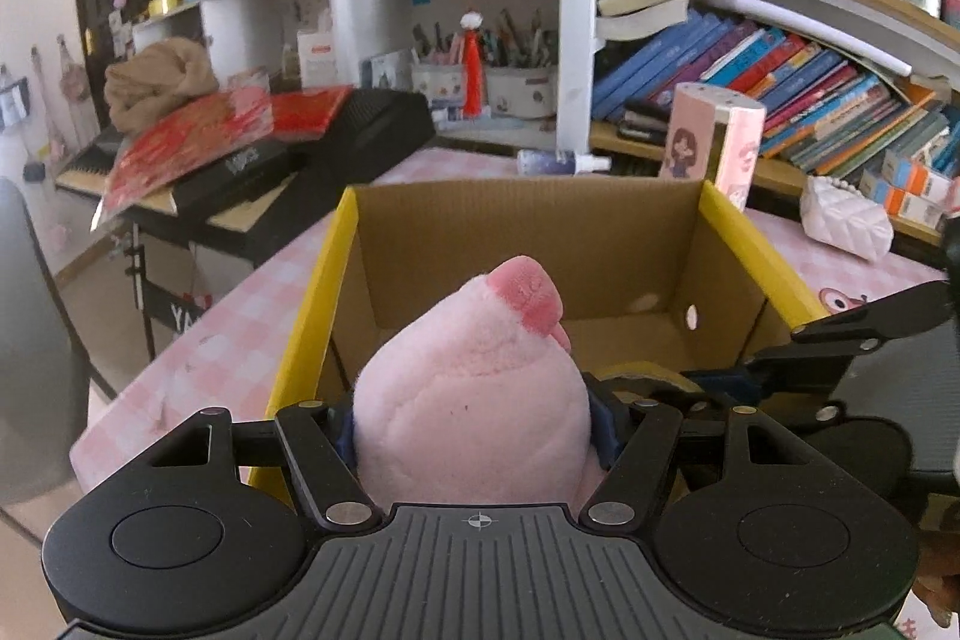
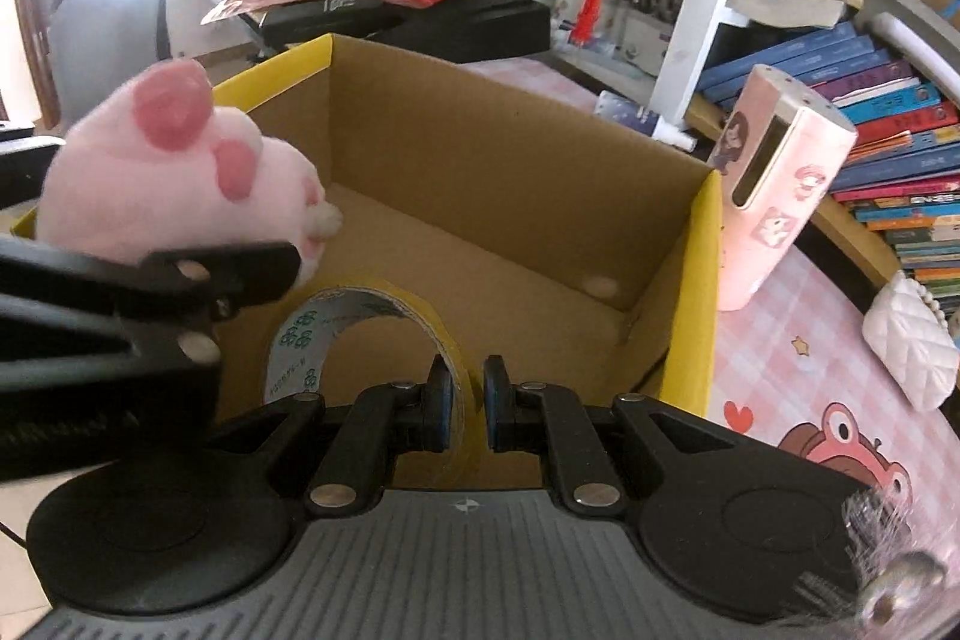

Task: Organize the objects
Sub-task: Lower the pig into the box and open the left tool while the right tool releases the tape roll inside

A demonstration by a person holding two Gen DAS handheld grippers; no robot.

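A yellow cardboard box point(image 1: 726, 226) with a brown inside stands open on the pink checked table point(image 1: 240, 334). My left gripper point(image 1: 477, 415) is shut on a pink plush paw point(image 1: 474, 388) and holds it over the box's near edge. It also shows in the right wrist view point(image 2: 174, 172), at the box's left rim point(image 2: 288, 70). My right gripper point(image 2: 467, 409) is shut on the wall of a yellow tape roll point(image 2: 360, 322), which hangs just inside the box's near side.
A pink rectangular case point(image 2: 774, 196) stands right of the box. A white quilted pouch point(image 2: 912, 340) lies further right. A small spray bottle point(image 1: 558, 161) lies behind the box. Bookshelves point(image 1: 780, 88) fill the back right; a black keyboard point(image 1: 288, 160) with red papers stands back left.
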